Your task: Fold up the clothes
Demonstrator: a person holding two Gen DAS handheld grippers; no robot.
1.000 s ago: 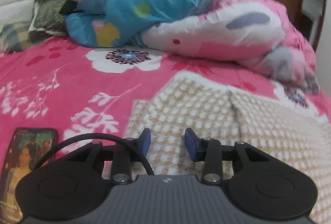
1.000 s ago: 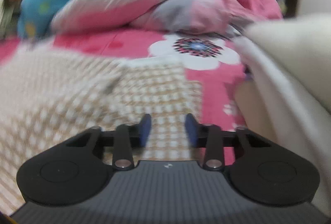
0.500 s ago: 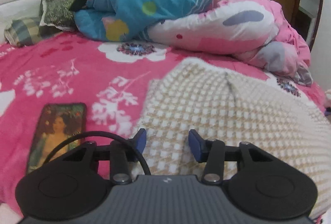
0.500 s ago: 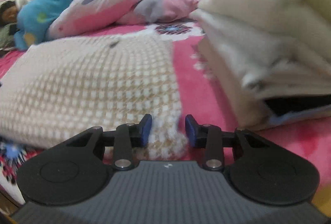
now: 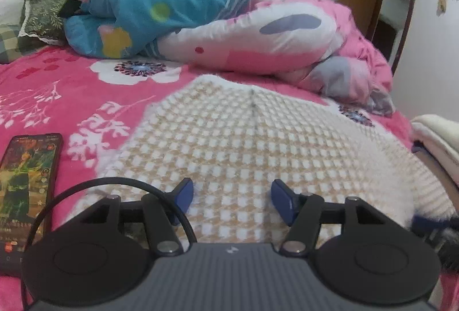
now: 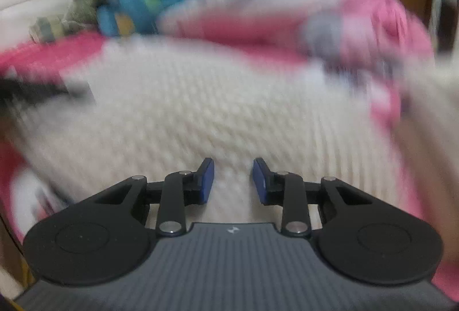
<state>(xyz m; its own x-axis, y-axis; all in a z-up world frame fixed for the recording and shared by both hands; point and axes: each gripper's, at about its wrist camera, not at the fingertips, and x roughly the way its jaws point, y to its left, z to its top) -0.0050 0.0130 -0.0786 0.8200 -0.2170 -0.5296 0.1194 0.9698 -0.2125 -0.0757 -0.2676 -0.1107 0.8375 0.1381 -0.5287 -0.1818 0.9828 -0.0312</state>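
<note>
A cream and tan checked knit garment (image 5: 243, 133) lies spread on the pink flowered bedspread (image 5: 57, 87). My left gripper (image 5: 231, 197) hovers low over its near edge. Its jaws are opening, and the blue pads stand wide apart with the knit beneath them, not pinched. The right wrist view is blurred by motion. There the same garment (image 6: 215, 110) fills the middle. My right gripper (image 6: 233, 181) is over it with its jaws closing. A gap still shows between the pads, and cloth is seen through it but not pressed.
A phone (image 5: 25, 181) with a lit screen lies at the left, beside the garment. A person (image 5: 160, 3) sleeps across the far side under a blue and pink quilt (image 5: 272, 41). A stack of folded cream cloth (image 5: 436, 135) sits at the right edge.
The left jaws have spread wider over the garment's near edge. The right gripper swung left, away from the folded cream stack, and now faces the garment's middle.
</note>
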